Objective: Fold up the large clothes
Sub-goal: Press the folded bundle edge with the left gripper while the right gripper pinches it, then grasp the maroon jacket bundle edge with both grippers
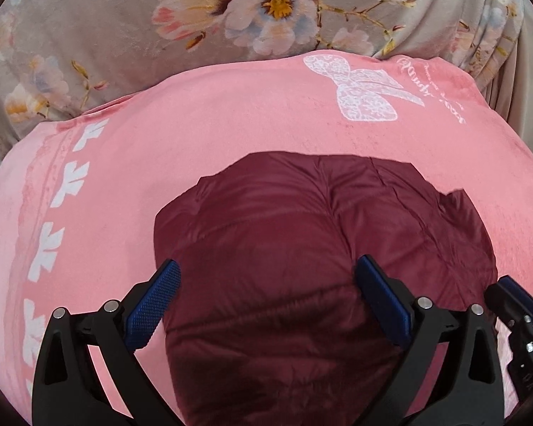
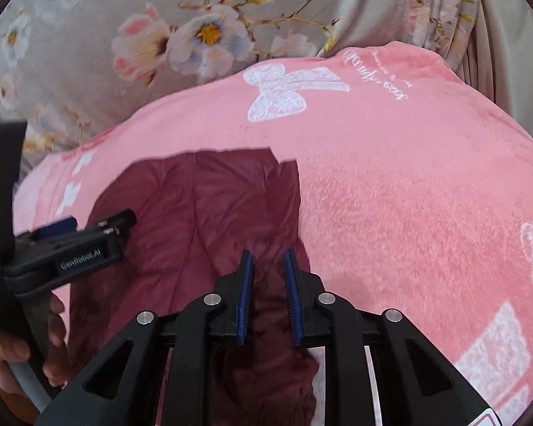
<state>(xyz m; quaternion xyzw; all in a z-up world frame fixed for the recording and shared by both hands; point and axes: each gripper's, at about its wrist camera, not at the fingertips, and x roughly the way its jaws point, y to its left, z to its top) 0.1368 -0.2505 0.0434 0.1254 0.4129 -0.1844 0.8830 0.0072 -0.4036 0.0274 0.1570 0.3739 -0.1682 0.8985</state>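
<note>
A dark maroon puffer jacket (image 1: 302, 248) lies folded on a pink blanket (image 1: 231, 117). My left gripper (image 1: 266, 266) is wide open above the jacket's near part, with the blue pads on either side of it. In the right wrist view the jacket (image 2: 195, 220) lies left of centre. My right gripper (image 2: 268, 259) hovers over the jacket's right edge, its jaws a narrow gap apart with only a fold of fabric seen behind them. The left gripper (image 2: 99, 230) shows at the left of that view, held by a hand.
The pink blanket (image 2: 408, 195) has white bow and leaf prints and covers the bed. A grey floral blanket (image 1: 124, 35) lies beyond it, also in the right wrist view (image 2: 124, 35). The right gripper's body (image 1: 522, 319) shows at the left view's right edge.
</note>
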